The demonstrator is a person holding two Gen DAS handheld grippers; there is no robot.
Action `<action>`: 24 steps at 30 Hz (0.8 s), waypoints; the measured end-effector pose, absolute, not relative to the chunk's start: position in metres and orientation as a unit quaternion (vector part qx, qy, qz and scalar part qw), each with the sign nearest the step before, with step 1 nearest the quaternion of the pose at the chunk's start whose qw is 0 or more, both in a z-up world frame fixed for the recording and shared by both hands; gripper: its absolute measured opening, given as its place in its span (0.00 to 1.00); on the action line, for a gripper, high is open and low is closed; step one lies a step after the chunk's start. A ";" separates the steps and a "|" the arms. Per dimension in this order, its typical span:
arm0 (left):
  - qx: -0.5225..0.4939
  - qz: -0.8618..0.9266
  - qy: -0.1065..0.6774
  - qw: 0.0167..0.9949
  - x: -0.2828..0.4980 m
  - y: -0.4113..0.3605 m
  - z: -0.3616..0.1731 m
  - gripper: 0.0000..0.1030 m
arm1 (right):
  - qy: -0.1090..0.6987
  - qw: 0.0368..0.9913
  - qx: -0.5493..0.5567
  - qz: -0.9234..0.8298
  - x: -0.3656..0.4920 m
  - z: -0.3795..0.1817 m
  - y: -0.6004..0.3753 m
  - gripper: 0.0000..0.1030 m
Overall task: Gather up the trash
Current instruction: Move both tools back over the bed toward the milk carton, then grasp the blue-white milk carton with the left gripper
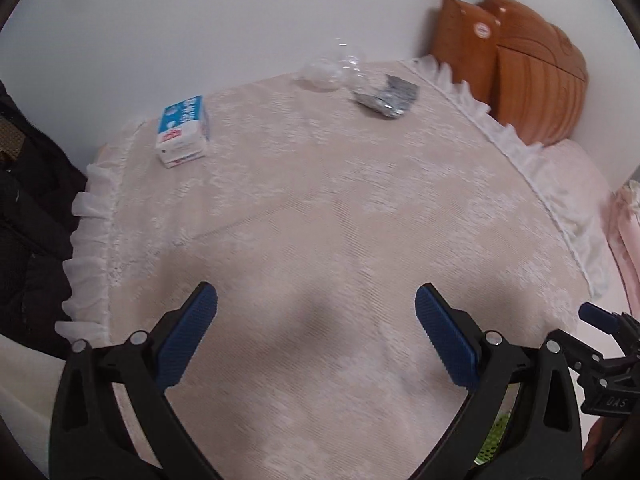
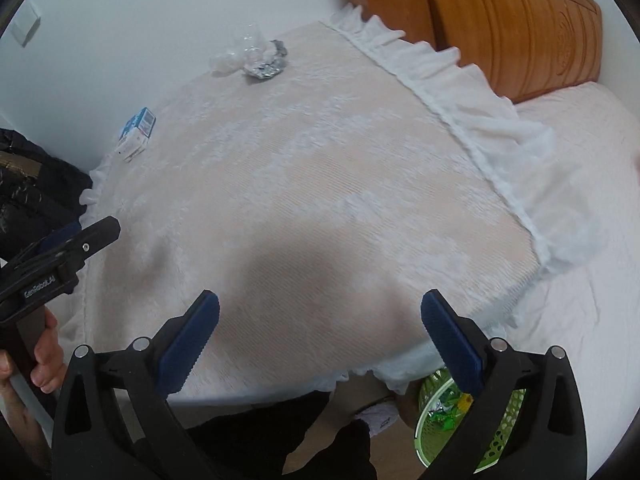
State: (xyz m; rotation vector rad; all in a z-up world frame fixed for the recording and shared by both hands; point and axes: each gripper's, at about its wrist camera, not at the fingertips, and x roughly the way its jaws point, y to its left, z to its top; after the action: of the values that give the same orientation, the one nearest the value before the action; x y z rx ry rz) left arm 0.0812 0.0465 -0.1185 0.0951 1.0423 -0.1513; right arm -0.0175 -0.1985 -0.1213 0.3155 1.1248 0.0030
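A blue and white carton lies at the far left of the pale lace-covered table; it also shows in the right wrist view. Crumpled clear plastic and a crumpled silver wrapper lie at the table's far edge, also in the right wrist view as plastic and wrapper. My left gripper is open and empty above the near part of the table. My right gripper is open and empty over the table's near edge. A green basket with wrappers stands on the floor below it.
A wooden headboard stands at the back right, by a bed with pink cover. Dark clothing lies to the left of the table. A white wall runs behind. The table has a white frill edge.
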 end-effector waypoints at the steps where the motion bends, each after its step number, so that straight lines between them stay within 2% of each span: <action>1: 0.039 -0.061 0.499 0.864 0.097 0.060 -0.120 0.92 | 0.532 0.835 0.141 0.006 -0.001 -0.120 -0.188 0.97; 12: -0.022 0.045 0.520 0.852 0.262 0.161 -0.152 0.92 | 0.546 0.829 0.111 0.037 0.140 -0.120 -0.114 0.98; 17: -0.059 0.053 0.540 0.838 0.307 0.175 -0.169 0.92 | 0.552 0.827 0.094 0.049 0.176 -0.123 -0.087 0.97; 24: -0.055 0.066 0.563 0.822 0.343 0.168 -0.193 0.92 | 0.572 0.813 0.093 0.054 0.192 -0.139 -0.077 0.98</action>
State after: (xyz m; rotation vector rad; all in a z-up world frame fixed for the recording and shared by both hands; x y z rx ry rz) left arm 0.3427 0.1682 -0.1934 -0.1174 1.1969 0.1400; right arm 0.1925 -0.0765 -0.1390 0.1983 1.2218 0.1159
